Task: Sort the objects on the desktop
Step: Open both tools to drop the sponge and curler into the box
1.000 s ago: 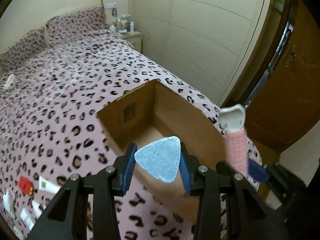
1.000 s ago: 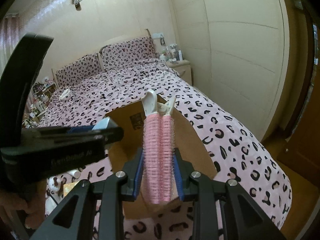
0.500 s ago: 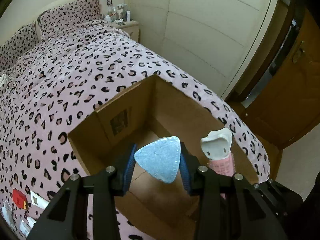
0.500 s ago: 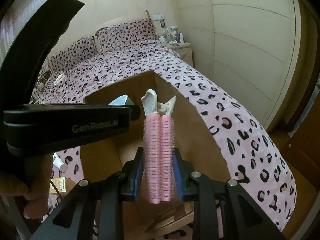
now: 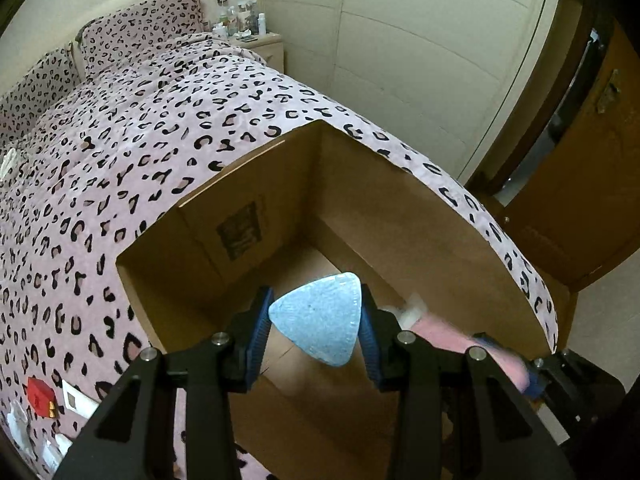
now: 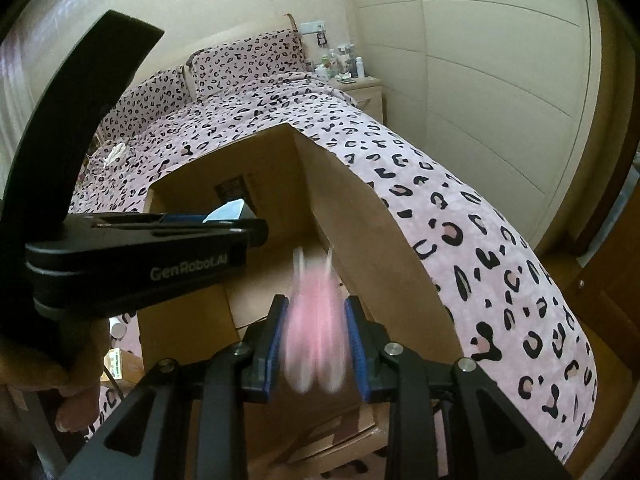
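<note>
Both of my grippers have sunk from above the rim into the mouth of the open brown cardboard box (image 5: pixel 420 216) since a second ago. My left gripper (image 5: pixel 316 330) is nearly closed on the pale blue rounded-triangle pad (image 5: pixel 320 320), its blue-lined fingers (image 5: pixel 258 328) pressing on both edges, though the jaws have just eased apart slightly. My right gripper (image 6: pixel 316 340) was clamped a moment ago; now its jaws stand a little apart and the pair of pink hair rollers with white clips (image 6: pixel 316 320) between them is blurred, so I cannot tell whether the fingers (image 6: pixel 276 336) still press on it. Around the box lies the pink leopard-print bed (image 5: pixel 140 140), with a bedside cabinet (image 5: pixel 264 46) beyond.
</note>
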